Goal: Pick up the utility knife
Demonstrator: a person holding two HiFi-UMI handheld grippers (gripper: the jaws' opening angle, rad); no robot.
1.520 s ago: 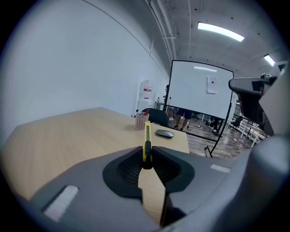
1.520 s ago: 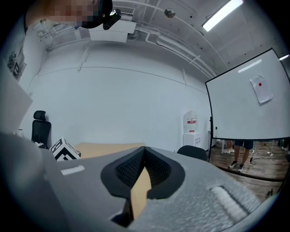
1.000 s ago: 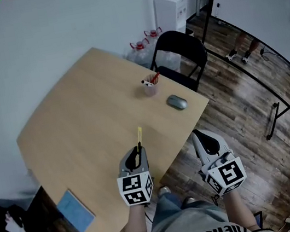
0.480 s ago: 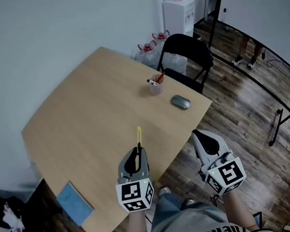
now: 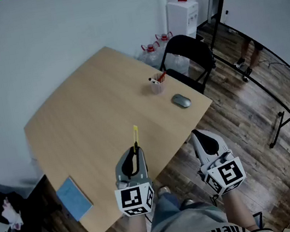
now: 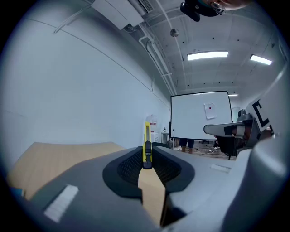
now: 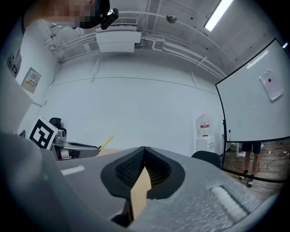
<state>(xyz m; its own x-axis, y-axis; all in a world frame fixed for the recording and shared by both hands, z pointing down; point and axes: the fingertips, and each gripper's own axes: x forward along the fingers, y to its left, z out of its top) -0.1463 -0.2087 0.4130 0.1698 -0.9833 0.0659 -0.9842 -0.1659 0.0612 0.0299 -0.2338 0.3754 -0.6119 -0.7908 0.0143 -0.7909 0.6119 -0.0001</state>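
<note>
Grasp is done, we reckon: the left gripper (image 5: 135, 152) has its jaws pinched on the slim yellow-and-black plastic utility knife (image 6: 147, 144). Pads clamp the black slider end, yellow body sticking out fwd past the tips. In the head view the knife pokes out over the pale wooden table (image 5: 79, 119), near its front edge. It looks to be off the surface, tho we can't confirm the gap from above. The right gripper (image 5: 198, 135) is off the table's edge, over the dark plank floor (image 5: 245, 117), jaws pressed together w/ nothing btwn them.

Rest of the table: a pink cup of pens (image 5: 155, 86) & a grey computer mouse (image 5: 180, 101) toward the far corner, a blue notebook (image 5: 73, 197) at the near-left edge. All are well apart from the knife.

Step in hand: lift/hold phase, so the task is approx complete. The next move calls only for a steady squeeze & a level gripper, so the thin body doesn't pivot or slip from the pads. The grip sits at one end, so most of the length is unsupported. No job for the right gripper, in our view.
</note>
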